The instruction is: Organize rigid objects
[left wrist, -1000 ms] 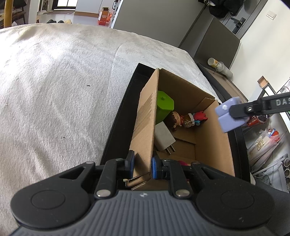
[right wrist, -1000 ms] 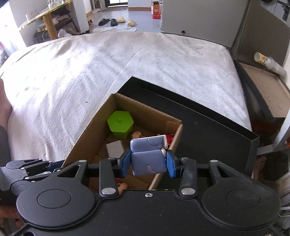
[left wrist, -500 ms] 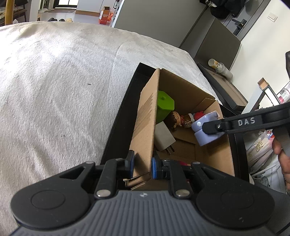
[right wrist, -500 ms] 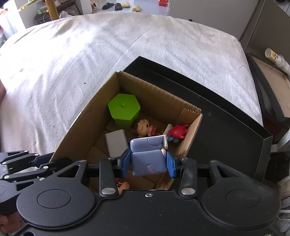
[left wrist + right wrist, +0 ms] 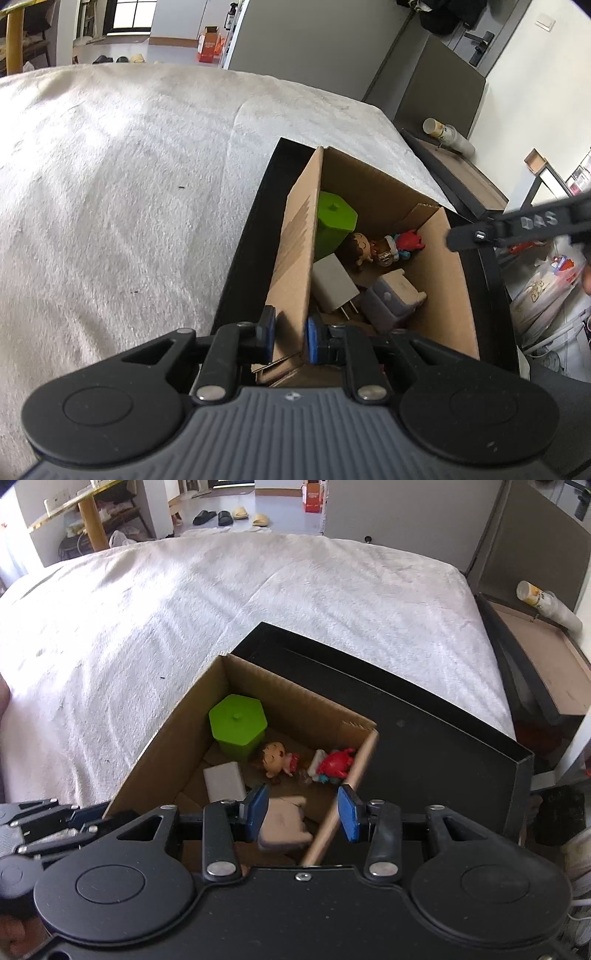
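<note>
An open cardboard box (image 5: 295,236) (image 5: 162,738) stands on a black tray (image 5: 424,716) on the white bedcover. My left gripper (image 5: 289,336) is shut on the box's near left wall. My right gripper (image 5: 302,814) is open above the box's right side. The lilac toy (image 5: 391,299) (image 5: 284,827) lies inside the box, free of the fingers. Also in the box are a green hexagonal container (image 5: 238,722) (image 5: 334,221), a grey charger plug (image 5: 224,782) (image 5: 334,284), a small doll figure (image 5: 275,762) (image 5: 360,247) and a red crab toy (image 5: 336,762) (image 5: 410,240).
The white bedcover (image 5: 184,602) stretches left and far of the tray. A second dark tray (image 5: 535,653) with a cup stack (image 5: 546,602) lies off the bed's right edge. Bags (image 5: 546,288) sit on the floor at right.
My right gripper opened and let go of the lilac toy, which dropped into the box. My left gripper kept its hold on the box wall.
</note>
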`<action>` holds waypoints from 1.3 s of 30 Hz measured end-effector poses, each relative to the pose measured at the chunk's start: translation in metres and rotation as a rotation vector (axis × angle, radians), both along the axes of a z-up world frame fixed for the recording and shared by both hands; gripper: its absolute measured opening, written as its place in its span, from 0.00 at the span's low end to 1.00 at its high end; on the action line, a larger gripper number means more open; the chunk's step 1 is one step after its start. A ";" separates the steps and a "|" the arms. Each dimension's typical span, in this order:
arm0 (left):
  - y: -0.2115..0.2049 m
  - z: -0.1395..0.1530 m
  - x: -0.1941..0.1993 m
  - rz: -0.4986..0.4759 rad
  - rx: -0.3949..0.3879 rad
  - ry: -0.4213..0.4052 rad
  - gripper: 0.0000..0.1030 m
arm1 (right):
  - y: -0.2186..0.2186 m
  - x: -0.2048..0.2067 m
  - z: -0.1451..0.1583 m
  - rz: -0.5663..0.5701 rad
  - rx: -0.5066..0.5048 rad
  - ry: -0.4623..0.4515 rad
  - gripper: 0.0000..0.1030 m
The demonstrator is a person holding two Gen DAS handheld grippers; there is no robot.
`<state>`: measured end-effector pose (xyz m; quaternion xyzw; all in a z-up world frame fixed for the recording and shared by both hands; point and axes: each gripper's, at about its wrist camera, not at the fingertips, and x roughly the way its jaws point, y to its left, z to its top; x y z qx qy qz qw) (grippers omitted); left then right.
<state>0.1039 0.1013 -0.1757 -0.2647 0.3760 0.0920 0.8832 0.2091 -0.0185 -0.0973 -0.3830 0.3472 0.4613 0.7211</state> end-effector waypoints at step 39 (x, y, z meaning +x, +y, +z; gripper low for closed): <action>-0.038 0.120 0.006 -0.131 0.137 0.057 0.67 | -0.151 0.029 0.082 -0.300 0.347 0.029 1.00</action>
